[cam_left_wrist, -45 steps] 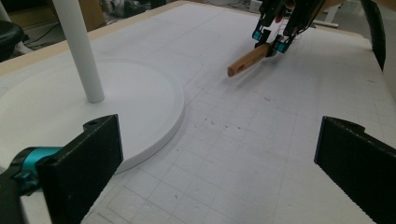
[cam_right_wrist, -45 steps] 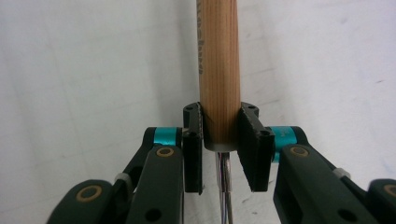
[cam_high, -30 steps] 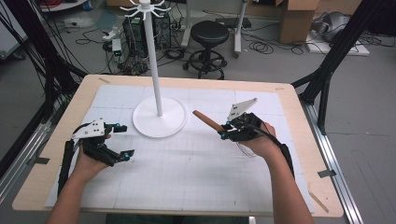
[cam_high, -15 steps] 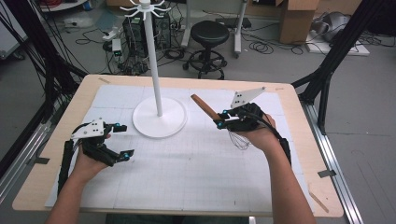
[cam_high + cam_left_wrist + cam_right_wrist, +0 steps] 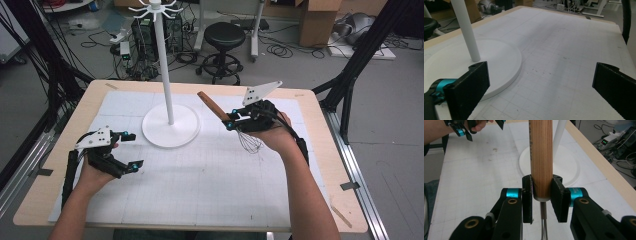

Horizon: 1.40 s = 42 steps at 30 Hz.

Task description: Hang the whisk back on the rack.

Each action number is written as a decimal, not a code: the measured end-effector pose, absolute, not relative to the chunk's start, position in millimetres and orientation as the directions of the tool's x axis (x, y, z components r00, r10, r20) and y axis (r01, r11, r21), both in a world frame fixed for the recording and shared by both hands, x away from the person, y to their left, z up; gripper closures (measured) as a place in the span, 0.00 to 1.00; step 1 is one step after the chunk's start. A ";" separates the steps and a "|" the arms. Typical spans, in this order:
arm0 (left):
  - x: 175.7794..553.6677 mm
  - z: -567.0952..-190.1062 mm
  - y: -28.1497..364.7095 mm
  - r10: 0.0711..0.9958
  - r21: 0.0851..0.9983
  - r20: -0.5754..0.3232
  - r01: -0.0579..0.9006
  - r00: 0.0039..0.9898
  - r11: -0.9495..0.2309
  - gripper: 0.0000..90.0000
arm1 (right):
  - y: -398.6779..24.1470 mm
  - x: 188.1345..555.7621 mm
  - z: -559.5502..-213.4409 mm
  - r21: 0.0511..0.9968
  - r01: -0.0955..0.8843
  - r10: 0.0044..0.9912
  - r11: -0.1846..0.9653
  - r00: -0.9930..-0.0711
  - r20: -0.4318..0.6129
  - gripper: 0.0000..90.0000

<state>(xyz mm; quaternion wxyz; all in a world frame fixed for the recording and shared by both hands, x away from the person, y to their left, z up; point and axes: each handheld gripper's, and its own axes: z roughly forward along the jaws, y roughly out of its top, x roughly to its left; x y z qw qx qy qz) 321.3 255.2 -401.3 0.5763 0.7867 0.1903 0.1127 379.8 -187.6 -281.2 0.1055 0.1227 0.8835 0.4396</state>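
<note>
The right gripper (image 5: 231,120) is clamped on a whisk (image 5: 235,129), which is held clear of the table (image 5: 320,150) to the right of the stand. In the right gripper view, the round wooden handle (image 5: 541,162) is pinched between the two black pads just above its pale lower end, and thin steel wires (image 5: 544,220) are seen running down from it. From above, the brown handle is angled up and away towards the white stand (image 5: 170,127), while the wire loops hang below the hand. The left gripper (image 5: 131,150) is rested low over the white gridded mat (image 5: 200,175), with its jaws spread wide and nothing between them, just beside the stand's round base (image 5: 499,62).
</note>
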 end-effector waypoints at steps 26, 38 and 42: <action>320.9 -400.1 253.8 0.427 0.948 -0.037 0.167 0.903 -0.270 0.02 | -136.8 402.6 -221.3 0.829 0.040 0.234 0.558 -0.966 -0.111 0.81; 321.2 -400.2 253.6 0.427 0.949 -0.036 0.165 0.904 -0.270 0.02 | -114.4 412.9 -193.4 0.834 0.017 0.218 0.551 -0.968 -0.124 0.81; 321.0 -399.4 254.6 0.427 0.950 -0.032 0.161 0.904 -0.269 0.02 | -104.7 415.2 -185.5 0.836 0.011 0.205 0.548 -0.971 -0.122 0.81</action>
